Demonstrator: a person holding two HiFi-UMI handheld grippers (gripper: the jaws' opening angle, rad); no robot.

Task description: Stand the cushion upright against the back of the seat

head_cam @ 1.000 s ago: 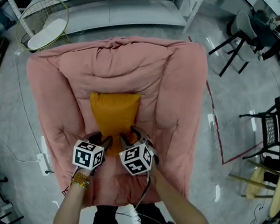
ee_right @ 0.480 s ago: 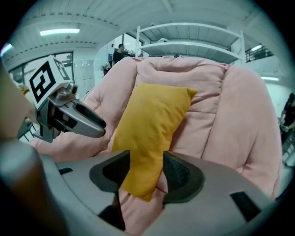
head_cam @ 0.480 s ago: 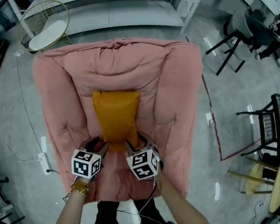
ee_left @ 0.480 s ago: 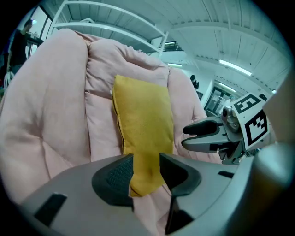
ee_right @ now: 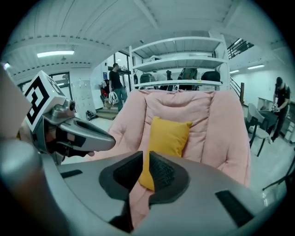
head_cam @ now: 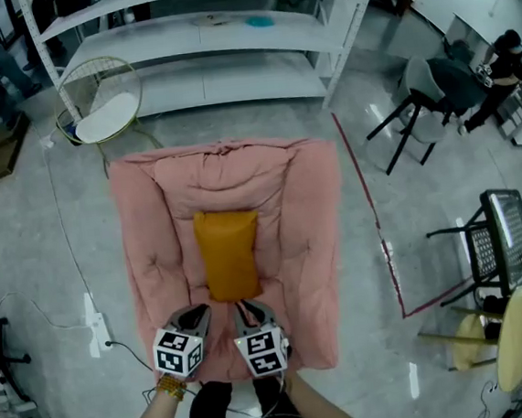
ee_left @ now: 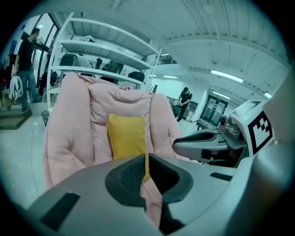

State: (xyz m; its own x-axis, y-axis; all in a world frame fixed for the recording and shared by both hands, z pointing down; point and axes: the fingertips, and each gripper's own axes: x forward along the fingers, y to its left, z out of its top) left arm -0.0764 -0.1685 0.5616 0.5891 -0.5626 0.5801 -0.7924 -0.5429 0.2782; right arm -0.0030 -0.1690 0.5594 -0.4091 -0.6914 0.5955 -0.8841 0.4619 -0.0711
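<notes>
Floor (head_cam: 44,243) rings the seat (head_cam: 298,209); cushion (head_cam: 228,252) upright; left tongs (head_cam: 196,311) and right tongs (head_cam: 245,306), just closed empty, near front edge.

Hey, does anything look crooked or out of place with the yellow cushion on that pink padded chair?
Nothing stands out. The yellow fabric cushion stands upright and centred against the back of the pink padded chair, with no visible lean or slump to either side.

Plain orange-yellow cushion (head_cam: 229,252), plain pink seat (head_cam: 303,218), and seemingly white shelving (head_cam: 226,34).
</notes>
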